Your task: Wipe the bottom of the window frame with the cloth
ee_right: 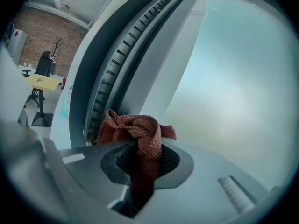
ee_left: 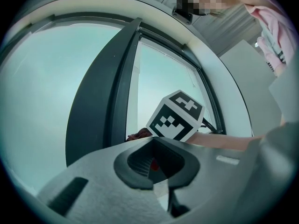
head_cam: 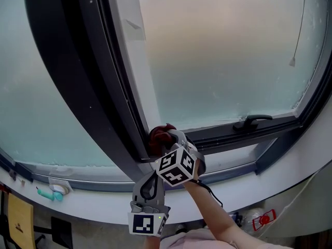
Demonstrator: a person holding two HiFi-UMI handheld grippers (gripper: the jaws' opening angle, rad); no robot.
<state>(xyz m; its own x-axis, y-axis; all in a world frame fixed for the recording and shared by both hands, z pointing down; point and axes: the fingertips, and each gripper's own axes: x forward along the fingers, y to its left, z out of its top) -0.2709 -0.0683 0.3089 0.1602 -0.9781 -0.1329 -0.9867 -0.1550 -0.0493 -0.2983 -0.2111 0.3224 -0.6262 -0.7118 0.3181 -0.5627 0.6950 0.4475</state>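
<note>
Right tongs (ee_right: 145, 161) pinch crumpled woven red cloth (ee_right: 135, 127) by ribbed frame (ee_right: 106, 80); left tongs (ee_left: 156, 164) clenched

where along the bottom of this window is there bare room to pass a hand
Bare: the white sill between the teal item and the left gripper, and the lower frame rail right of the forearm, below the window handle. Crowded: the corner where the right gripper holds the cloth.

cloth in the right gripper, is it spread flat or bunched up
Bunched up: the cloth sits crumpled in folds, pinched in the shut right gripper.
</note>
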